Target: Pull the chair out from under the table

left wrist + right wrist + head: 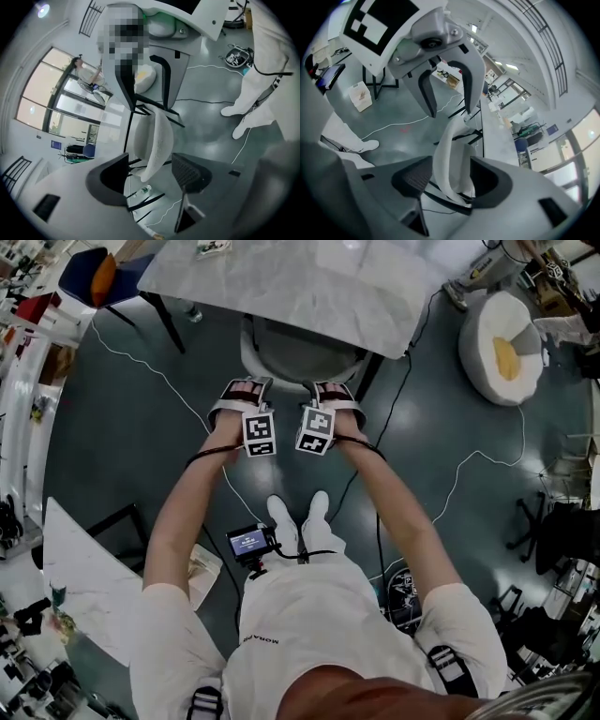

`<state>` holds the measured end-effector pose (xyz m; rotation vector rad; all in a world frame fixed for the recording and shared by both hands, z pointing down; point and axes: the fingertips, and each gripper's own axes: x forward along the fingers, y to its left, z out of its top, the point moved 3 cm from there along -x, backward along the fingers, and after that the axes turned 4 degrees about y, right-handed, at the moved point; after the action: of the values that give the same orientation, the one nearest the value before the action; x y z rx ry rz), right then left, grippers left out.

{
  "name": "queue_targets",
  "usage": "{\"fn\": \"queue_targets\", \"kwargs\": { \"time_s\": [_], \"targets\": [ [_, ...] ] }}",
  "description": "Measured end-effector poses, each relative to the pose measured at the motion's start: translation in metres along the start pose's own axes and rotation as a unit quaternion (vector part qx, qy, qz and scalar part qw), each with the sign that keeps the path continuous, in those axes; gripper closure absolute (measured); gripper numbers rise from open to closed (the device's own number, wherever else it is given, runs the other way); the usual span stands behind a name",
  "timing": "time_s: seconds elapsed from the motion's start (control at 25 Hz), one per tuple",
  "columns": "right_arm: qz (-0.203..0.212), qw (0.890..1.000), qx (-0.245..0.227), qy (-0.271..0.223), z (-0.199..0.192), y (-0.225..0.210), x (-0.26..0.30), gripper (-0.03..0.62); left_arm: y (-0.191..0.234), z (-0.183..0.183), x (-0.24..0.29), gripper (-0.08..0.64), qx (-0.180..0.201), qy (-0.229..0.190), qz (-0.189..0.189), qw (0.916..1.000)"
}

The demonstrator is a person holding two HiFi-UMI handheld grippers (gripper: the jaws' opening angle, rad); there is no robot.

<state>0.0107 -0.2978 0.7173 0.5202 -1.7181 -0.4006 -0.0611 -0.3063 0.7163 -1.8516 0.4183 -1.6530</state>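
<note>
In the head view, the white shell-backed chair with a grey seat [305,357] is seen tucked under the near edge of the grey-white marble-look table top [309,282], with only its curved backrest and part of the seat showing clear of that edge. The left gripper [246,388] and the right gripper [333,390] are held side by side at the top rim of the backrest, each with its marker cube turned towards the camera. In the left gripper view, the backrest [157,136] is seen standing between the spread jaws of the left gripper [150,176], and a gap is left on one side at least, so no grip is judged to be made there. In the right gripper view, the backrest rim [450,154] fills the space between the jaws of the right gripper [451,180] and is judged to be pinched by them. The step in hand is judged to be the taking of hold, with the pull not yet begun. Next, the left jaws would need to be closed on the rim, and the chair would then need to be drawn straight back from the table's near edge with an even pull on both sides.
</note>
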Motion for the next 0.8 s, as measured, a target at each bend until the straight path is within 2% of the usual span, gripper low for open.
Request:
{"fn": "queue_targets", "kwargs": {
  "time_s": [0.12, 0.2, 0.36, 0.6, 0.68, 0.8],
  "targets": [
    [0.003, 1.0, -0.007, 0.006, 0.0, 0.003, 0.016, 0.341, -0.002, -0.002, 0.015, 0.287, 0.024, 0.001, 0.003, 0.9997],
    [-0.009, 1.0, -0.008, 0.008, 0.0, 0.002, 0.025, 0.341, -0.004, -0.004, 0.025, 0.287, 0.047, 0.004, 0.009, 0.9988],
    [-0.015, 1.0, -0.003, 0.017, -0.003, 0.003, 0.046, 0.341, -0.013, -0.01, 0.047, 0.288, 0.077, 0.019, 0.0, 0.9968],
    [0.007, 0.999, -0.009, 0.035, -0.009, 0.012, 0.074, 0.341, -0.02, -0.018, 0.074, 0.288, 0.081, 0.025, -0.011, 0.9963],
    [0.006, 0.999, -0.009, 0.038, -0.011, 0.017, 0.078, 0.341, -0.023, -0.012, 0.078, 0.291, 0.085, 0.015, -0.005, 0.9963],
    [-0.01, 0.999, -0.012, 0.046, -0.01, 0.01, 0.087, 0.341, -0.017, -0.006, 0.087, 0.331, 0.088, 0.011, 0.007, 0.996]
  ]
}}
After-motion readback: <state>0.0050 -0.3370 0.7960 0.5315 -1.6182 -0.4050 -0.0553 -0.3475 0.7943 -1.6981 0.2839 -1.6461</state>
